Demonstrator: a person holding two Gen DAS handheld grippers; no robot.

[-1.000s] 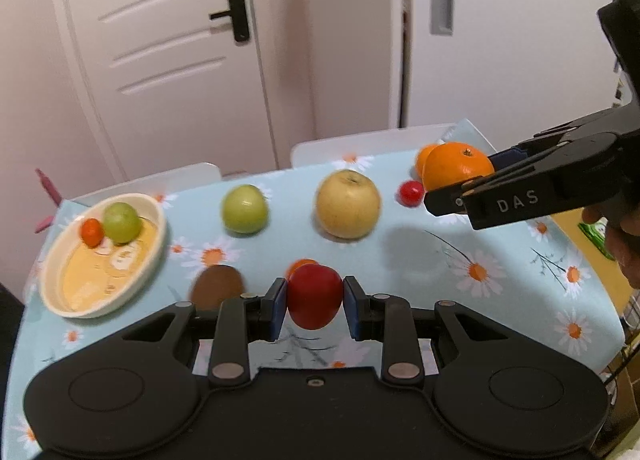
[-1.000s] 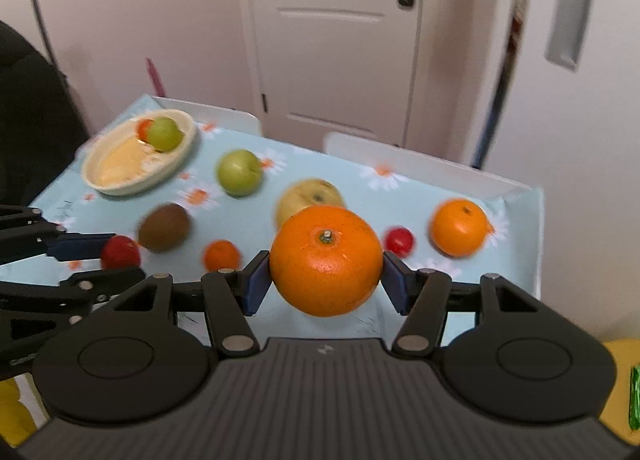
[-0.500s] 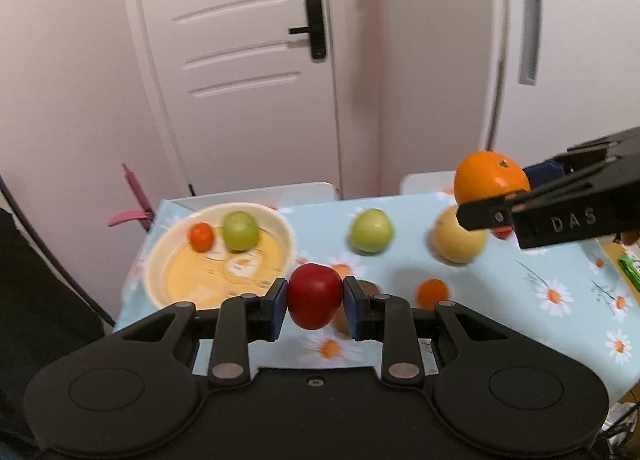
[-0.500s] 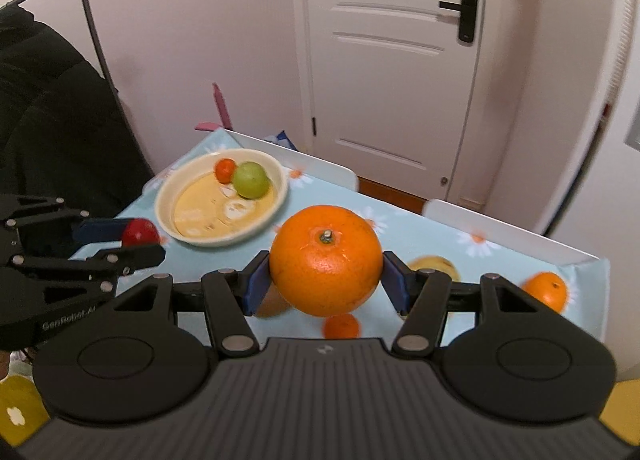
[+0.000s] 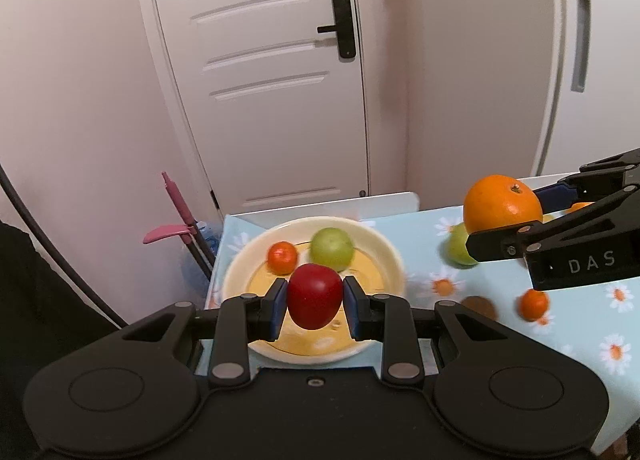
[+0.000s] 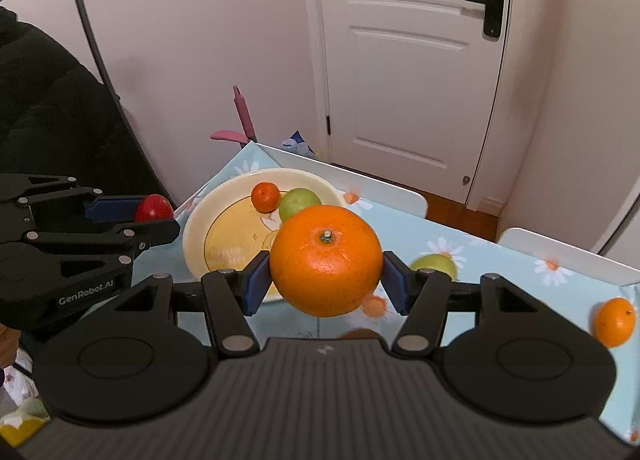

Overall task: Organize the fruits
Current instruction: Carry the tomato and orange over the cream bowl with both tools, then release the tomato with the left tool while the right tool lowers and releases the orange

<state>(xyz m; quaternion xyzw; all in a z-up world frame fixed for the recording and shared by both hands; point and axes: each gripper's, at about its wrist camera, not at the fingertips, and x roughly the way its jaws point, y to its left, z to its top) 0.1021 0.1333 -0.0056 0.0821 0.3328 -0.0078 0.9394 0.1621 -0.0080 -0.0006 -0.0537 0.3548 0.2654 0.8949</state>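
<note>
Both grippers now nearer bowl [image 5: 390,256], left gripper [image 5: 315,303] clamping 1 red fruit [image 5: 315,296], right gripper [image 6: 326,266] clamping 1 orange [image 6: 326,260]

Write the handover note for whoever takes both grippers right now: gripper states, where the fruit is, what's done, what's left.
Left gripper: shut on the red fruit, held in front of the bowl.
Right gripper: shut on the big orange, held short of the bowl, on its right.
Done: a small orange fruit and a green fruit lie in the bowl.
Left: release both held fruits into the bowl. Then fetch what sits on the table: a second green fruit, another orange, a small orange one and a brown one.
</note>
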